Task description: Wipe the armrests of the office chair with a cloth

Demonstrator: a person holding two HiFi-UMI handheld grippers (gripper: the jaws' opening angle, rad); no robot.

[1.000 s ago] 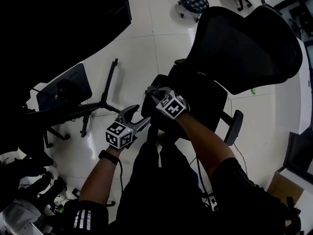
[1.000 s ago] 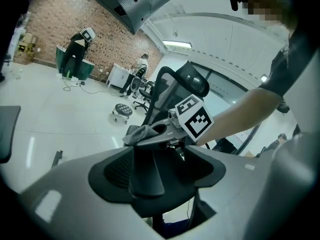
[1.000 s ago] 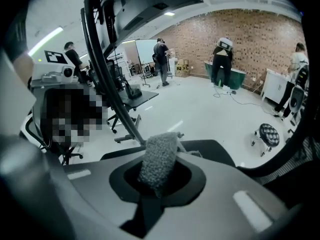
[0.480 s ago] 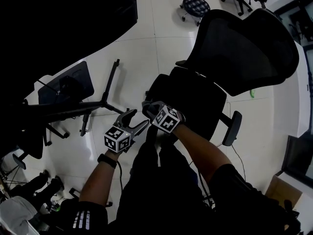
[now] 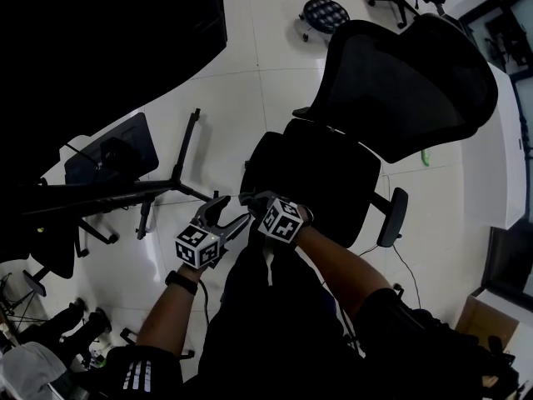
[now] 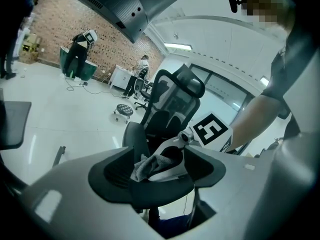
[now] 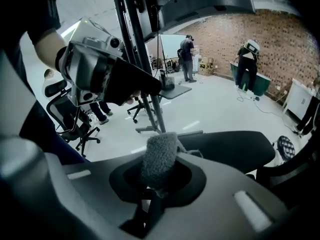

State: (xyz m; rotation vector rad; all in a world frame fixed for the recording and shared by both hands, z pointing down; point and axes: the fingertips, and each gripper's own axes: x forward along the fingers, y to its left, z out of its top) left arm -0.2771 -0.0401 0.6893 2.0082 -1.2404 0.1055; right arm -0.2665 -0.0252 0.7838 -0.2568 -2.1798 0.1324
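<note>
The black office chair stands ahead of me, mesh back upright, seat facing me. One armrest shows at the seat's right, the other at its far left. My right gripper hovers over the seat's near left corner, shut on a grey cloth. My left gripper hangs just left of it, open and holding nothing. In the left gripper view the cloth and the right gripper's marker cube appear between the spread jaws. Neither gripper touches an armrest.
A black stand with long legs and a flat plate sits on the white floor to the left. A round stool stands behind the chair. A cardboard box lies at the lower right. People stand by the brick wall.
Both grippers have drawn back toward my body, off the seat's front. The right one still holds the cloth and the left stays open.
</note>
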